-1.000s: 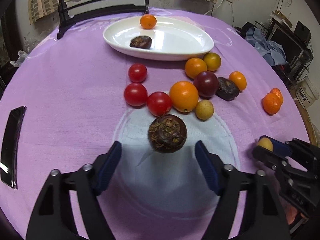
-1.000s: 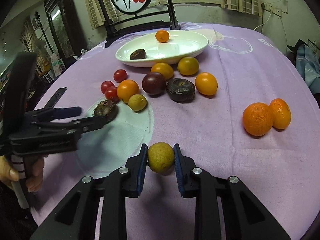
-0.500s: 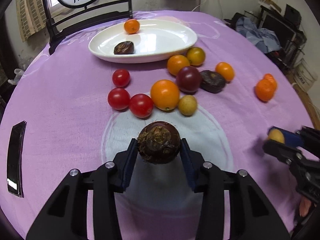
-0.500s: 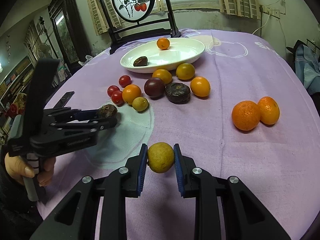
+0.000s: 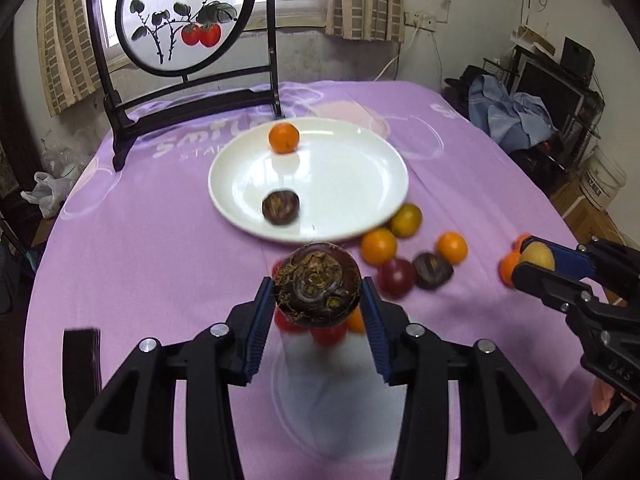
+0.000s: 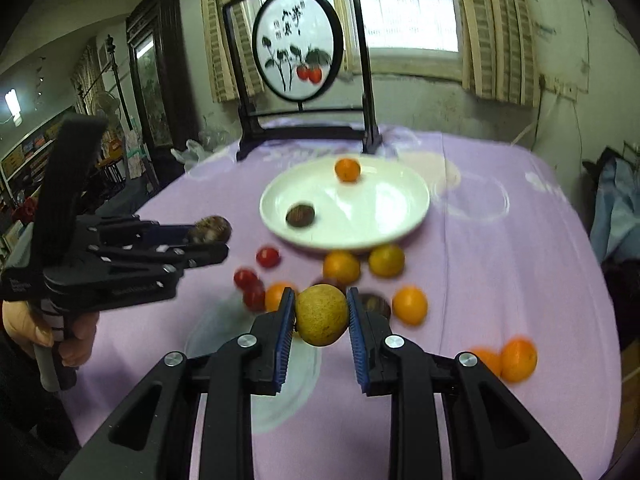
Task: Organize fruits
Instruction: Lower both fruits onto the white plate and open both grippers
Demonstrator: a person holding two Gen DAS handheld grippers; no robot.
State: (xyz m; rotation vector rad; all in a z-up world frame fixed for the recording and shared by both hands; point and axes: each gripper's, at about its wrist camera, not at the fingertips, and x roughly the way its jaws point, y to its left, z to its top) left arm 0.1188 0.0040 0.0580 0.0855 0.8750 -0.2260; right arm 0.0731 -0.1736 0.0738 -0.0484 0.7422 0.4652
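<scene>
My left gripper (image 5: 318, 306) is clamped on a dark brown, rough-skinned fruit (image 5: 318, 284), held above the desk (image 5: 140, 240) just short of the white plate (image 5: 352, 176). My right gripper (image 6: 320, 316) pinches a small yellow fruit (image 6: 321, 315). An orange (image 5: 283, 137) and another brown fruit (image 5: 280, 207) lie in the plate; the remaining fruits are scattered beside it.

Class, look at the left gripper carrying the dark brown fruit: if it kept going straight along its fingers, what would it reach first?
Probably the near rim of the white plate, close to the dark fruit already on it. The left gripper points down towards it, though depth is uncertain.
</scene>
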